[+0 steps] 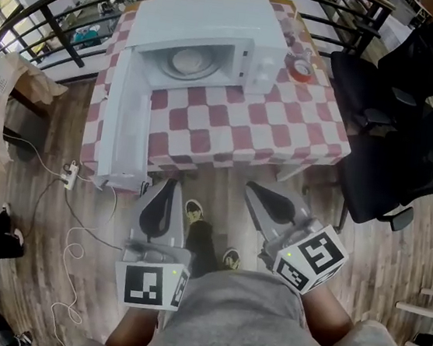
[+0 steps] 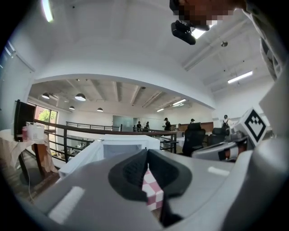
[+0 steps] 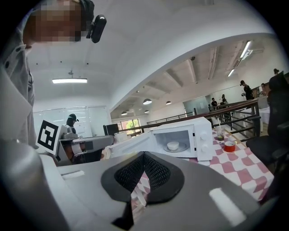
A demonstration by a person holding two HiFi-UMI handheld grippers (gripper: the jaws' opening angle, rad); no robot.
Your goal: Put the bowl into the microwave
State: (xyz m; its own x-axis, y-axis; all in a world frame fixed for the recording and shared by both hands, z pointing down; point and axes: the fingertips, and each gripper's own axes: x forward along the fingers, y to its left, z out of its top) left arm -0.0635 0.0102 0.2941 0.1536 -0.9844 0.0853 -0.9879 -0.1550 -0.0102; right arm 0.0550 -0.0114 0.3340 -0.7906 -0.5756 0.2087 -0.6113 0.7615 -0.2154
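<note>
1. The small white ceramic bowl (image 1: 189,61) sits on the turntable inside the boxy white microwave (image 1: 219,20), so the placing itself looks done.
2. The microwave's white door (image 1: 125,118) hangs wide open (closing it may be all that is left).
3. The left gripper (image 1: 170,189) and right gripper (image 1: 258,192) are each clenched on nothing, well back from the red-and-white checked table (image 1: 284,130).

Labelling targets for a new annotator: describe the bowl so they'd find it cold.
Start at the red-and-white checked table and the white microwave on it, whose door stands open. The bowl sits inside on the round turntable. It is small, white and the only thing in the cavity; the red round item stands outside, right of the microwave.
</note>
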